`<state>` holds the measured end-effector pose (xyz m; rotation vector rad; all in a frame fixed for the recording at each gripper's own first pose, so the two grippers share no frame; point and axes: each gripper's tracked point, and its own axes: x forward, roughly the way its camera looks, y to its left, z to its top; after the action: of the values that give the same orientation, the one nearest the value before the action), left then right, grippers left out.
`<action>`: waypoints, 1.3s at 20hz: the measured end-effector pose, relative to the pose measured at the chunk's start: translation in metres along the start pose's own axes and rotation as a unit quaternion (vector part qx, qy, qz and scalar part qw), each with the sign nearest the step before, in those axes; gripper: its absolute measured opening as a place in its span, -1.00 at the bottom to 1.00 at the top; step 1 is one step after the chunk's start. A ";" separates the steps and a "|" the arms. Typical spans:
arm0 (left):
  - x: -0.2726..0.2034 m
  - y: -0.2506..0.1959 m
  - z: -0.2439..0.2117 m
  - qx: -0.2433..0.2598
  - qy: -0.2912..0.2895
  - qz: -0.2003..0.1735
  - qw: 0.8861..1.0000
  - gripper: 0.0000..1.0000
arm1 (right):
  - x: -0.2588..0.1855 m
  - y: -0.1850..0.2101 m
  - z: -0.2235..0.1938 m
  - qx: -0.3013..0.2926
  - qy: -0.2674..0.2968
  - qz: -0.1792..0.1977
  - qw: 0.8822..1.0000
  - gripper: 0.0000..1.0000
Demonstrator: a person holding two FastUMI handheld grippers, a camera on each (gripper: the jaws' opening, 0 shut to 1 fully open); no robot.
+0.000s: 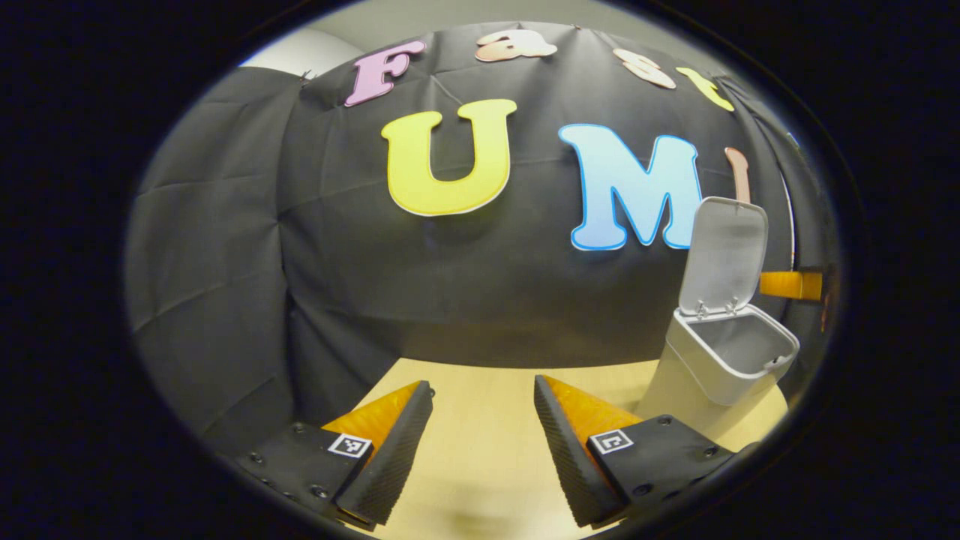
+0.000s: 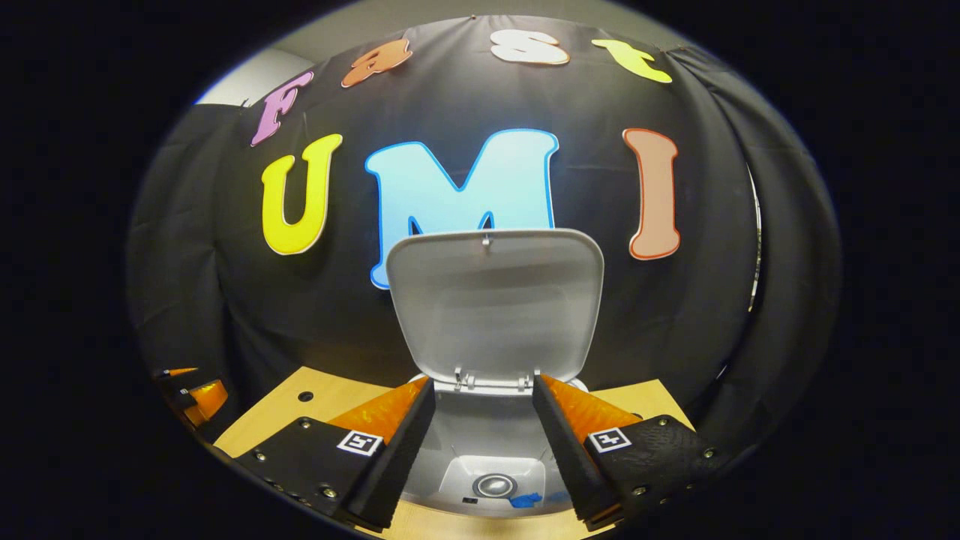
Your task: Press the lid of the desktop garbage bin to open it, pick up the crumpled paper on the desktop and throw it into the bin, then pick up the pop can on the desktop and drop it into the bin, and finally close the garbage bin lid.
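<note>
Bin lid [image 2: 495, 300] stands open and upright behind the mouth of the white garbage bin [image 1: 724, 360], which stands on the light wooden desk [image 1: 480, 450] in front of the black cloth wall.

In the left gripper view, the left claw [image 1: 480, 442] is released, its two fingers wide apart over bare desk and grasping nothing. The bin is to its right, near the desk edge, with the lid [image 1: 724, 255] tilted back.

In the right gripper view, the left claw [image 2: 187, 397] appears small at the far left edge. In the middle, the right claw [image 2: 480, 442] is also released and empty, held directly above the open bin [image 2: 487, 427]. Between its fingers one can see down to the bottom, where the round top of the pop can [image 2: 493, 485] lies. Just right of it is something blue; I cannot tell what it is.
</note>
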<state>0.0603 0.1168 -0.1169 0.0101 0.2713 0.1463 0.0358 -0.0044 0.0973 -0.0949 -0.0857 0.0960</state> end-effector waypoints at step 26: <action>-0.017 0.042 -0.012 -0.010 0.010 0.046 0.999 0.80 | 0.067 -0.003 0.134 -0.032 -0.108 -0.019 0.993 0.68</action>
<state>0.0351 0.1553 -0.1225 0.0008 0.2893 0.2411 0.0904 0.0110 0.2362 -0.1467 -0.3068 0.0646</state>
